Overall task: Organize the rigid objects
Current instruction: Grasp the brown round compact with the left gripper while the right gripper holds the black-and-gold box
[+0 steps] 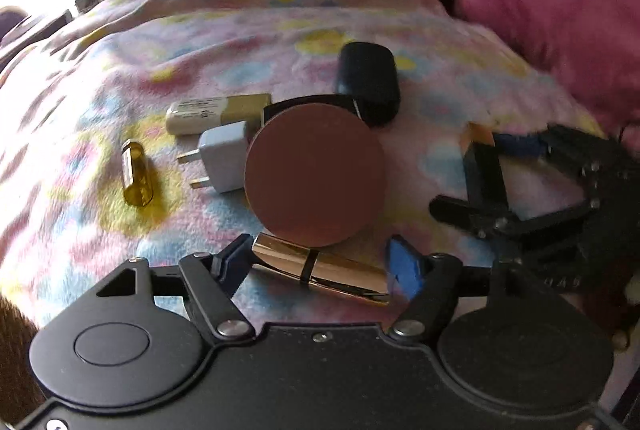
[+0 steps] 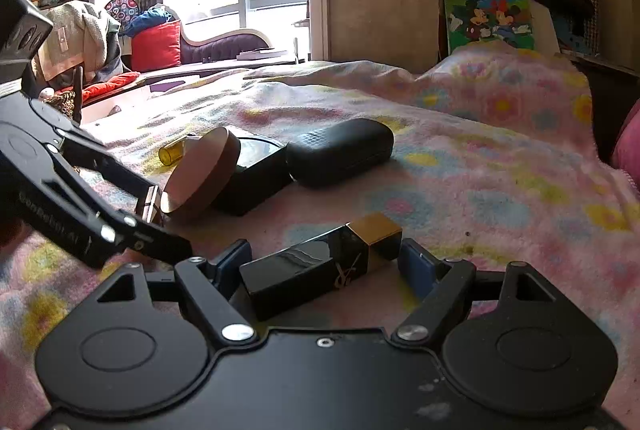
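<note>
A gold lipstick tube lies lengthwise between the blue pads of my left gripper, which is shut on its two ends, low over the floral blanket. My right gripper is shut end to end on a black lipstick with a gold cap. Just beyond the gold tube, a round pink compact leans on a black square box. Around them lie a dark oval case, a white plug, an amber vial and a cream stick.
A pink pillow sits at the right of the bed. A cartoon picture leans behind the raised blanket. In the right wrist view the left gripper reaches in from the left, close beside the right one. A window and a bench are far behind.
</note>
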A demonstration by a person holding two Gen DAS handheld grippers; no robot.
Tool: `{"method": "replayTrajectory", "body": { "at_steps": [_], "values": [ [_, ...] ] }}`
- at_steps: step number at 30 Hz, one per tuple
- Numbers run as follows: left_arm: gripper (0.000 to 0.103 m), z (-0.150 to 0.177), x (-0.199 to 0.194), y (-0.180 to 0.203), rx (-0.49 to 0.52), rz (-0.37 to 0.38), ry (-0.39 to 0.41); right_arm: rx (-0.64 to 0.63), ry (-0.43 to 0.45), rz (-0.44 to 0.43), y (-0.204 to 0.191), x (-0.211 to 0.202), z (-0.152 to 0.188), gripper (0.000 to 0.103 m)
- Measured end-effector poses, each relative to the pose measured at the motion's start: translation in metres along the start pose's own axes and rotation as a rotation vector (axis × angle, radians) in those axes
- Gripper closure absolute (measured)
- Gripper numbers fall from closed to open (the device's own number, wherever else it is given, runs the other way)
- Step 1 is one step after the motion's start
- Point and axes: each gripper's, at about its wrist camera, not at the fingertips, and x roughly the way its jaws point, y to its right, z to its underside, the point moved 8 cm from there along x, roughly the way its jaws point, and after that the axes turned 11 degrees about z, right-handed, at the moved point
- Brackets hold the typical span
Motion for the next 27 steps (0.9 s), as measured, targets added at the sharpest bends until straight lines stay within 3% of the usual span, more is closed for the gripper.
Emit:
{"method": "replayTrajectory", "body": {
  "at_steps": [4, 6, 7, 9, 12, 16, 19, 21, 22, 27],
  "values": [
    [0.035, -0.002, -0.005, -0.001, -0.063, -0.045, 0.013, -0.003, -0.002, 0.002, 0.0, 0.0, 0.0, 0.024],
    [0.023, -0.01, -0.011, -0.004, -0.115, -0.046, 0.049, -0.002, -0.002, 0.002, 0.0, 0.0, 0.0, 0.024],
    [0.007, -0.016, -0.015, -0.005, -0.137, -0.044, 0.075, -0.003, -0.002, 0.003, -0.001, 0.001, 0.0, 0.024],
    [0.004, -0.027, -0.021, -0.007, -0.173, -0.037, 0.121, -0.004, -0.002, 0.004, -0.001, 0.0, 0.0, 0.024],
    [0.004, -0.04, -0.017, -0.01, -0.218, -0.018, 0.12, -0.006, -0.002, 0.006, -0.001, 0.0, 0.0, 0.024],
    [0.004, -0.038, 0.0, -0.015, -0.23, -0.06, 0.06, -0.007, -0.002, 0.007, -0.002, 0.001, 0.0, 0.024],
    [0.005, -0.036, 0.008, -0.016, -0.262, -0.065, 0.059, -0.006, -0.001, 0.006, -0.002, 0.001, 0.0, 0.024],
    [0.027, -0.035, 0.011, -0.017, -0.309, -0.046, 0.064, -0.006, -0.002, 0.006, -0.002, 0.001, 0.0, 0.024],
    [0.032, -0.035, 0.014, -0.018, -0.338, -0.015, 0.057, -0.006, -0.002, 0.007, -0.002, 0.001, 0.0, 0.024],
    [0.032, -0.028, -0.004, -0.018, -0.435, -0.045, 0.099, -0.012, -0.002, 0.011, -0.002, 0.001, 0.0, 0.024]
  ]
}}
